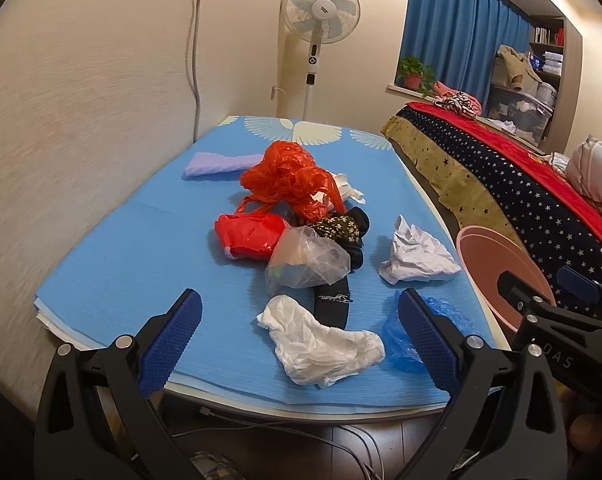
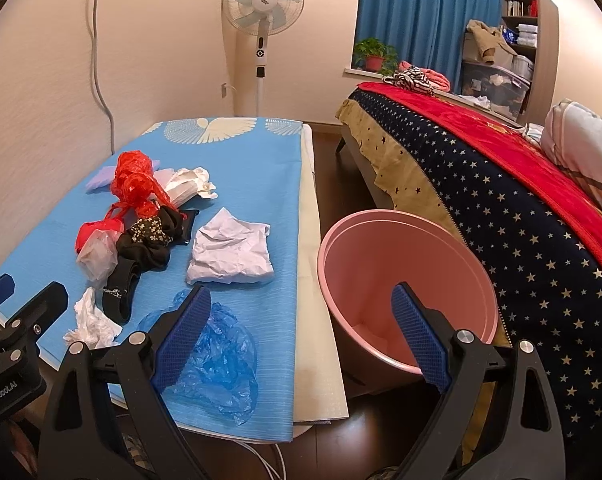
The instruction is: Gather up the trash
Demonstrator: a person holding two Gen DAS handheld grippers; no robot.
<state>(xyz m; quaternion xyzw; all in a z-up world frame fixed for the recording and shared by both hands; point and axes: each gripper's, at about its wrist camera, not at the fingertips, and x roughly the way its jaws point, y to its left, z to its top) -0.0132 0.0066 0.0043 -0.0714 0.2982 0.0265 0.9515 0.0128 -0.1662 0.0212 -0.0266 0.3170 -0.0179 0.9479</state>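
Observation:
Trash lies on a blue-covered table [image 1: 121,248]: red plastic bags [image 1: 285,180], a clear bag [image 1: 307,262], a white crumpled tissue [image 1: 321,344], crumpled white paper [image 1: 415,258], a blue plastic bag [image 2: 217,360], and dark cloth with a belt [image 1: 333,304]. A pink bin [image 2: 405,280] stands on the floor between table and bed. My left gripper [image 1: 301,340] is open over the table's near edge, the white tissue between its fingers' line. My right gripper [image 2: 303,340] is open, its left finger over the blue bag, its right finger before the bin.
A wall runs along the table's left side. A bed with a star-patterned cover [image 2: 521,220] lies right of the bin. A standing fan [image 2: 263,12] is behind the table. Cables [image 1: 301,436] trail on the floor under the table's near edge.

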